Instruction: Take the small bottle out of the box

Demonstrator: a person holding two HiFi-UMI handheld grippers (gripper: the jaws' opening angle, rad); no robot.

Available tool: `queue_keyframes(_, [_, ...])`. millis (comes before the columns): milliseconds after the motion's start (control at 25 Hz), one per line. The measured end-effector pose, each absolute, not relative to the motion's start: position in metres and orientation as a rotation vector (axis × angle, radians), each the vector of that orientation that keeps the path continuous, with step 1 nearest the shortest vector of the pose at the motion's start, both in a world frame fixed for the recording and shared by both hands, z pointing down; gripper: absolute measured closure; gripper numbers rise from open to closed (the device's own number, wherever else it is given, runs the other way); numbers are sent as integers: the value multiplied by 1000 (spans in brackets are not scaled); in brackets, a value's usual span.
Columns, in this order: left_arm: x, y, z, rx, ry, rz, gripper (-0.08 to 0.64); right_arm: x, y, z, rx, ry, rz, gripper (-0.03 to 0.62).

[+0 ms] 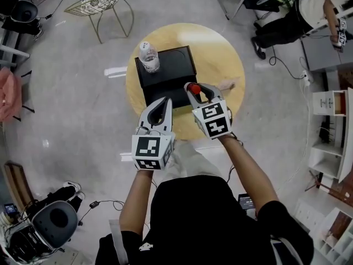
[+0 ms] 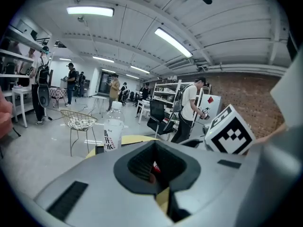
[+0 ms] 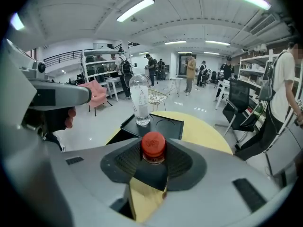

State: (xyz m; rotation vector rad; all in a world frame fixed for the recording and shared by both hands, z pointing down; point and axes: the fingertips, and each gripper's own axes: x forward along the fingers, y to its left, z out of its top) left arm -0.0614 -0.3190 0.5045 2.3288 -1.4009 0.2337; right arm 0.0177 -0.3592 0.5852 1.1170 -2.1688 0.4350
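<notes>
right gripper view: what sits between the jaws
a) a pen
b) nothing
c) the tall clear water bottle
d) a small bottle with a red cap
D: the right gripper is shut on the small bottle with the red cap, while the tall water bottle stands apart on the black box.

A glossy grey floor [image 1: 66, 76] spreads under a round yellow table [image 1: 234, 73] — a wire chair [image 1: 102, 4] stands beyond it, white shelves [image 1: 331, 137] at the right. Strip lights [image 2: 90, 11] line the white ceiling [image 2: 142, 46] — one wall [image 2: 244, 98] is brick.
</notes>
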Motion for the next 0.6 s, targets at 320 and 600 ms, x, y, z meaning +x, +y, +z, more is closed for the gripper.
queue_keyframes(320, [-73,-284,475,2401,-1413,210,558,11,-327,548,1193,-2201,383,456])
queue_keyframes(600, [-78,-254,444,2471,-1421,180,558,7,-299,508,1277,-2246,323,456])
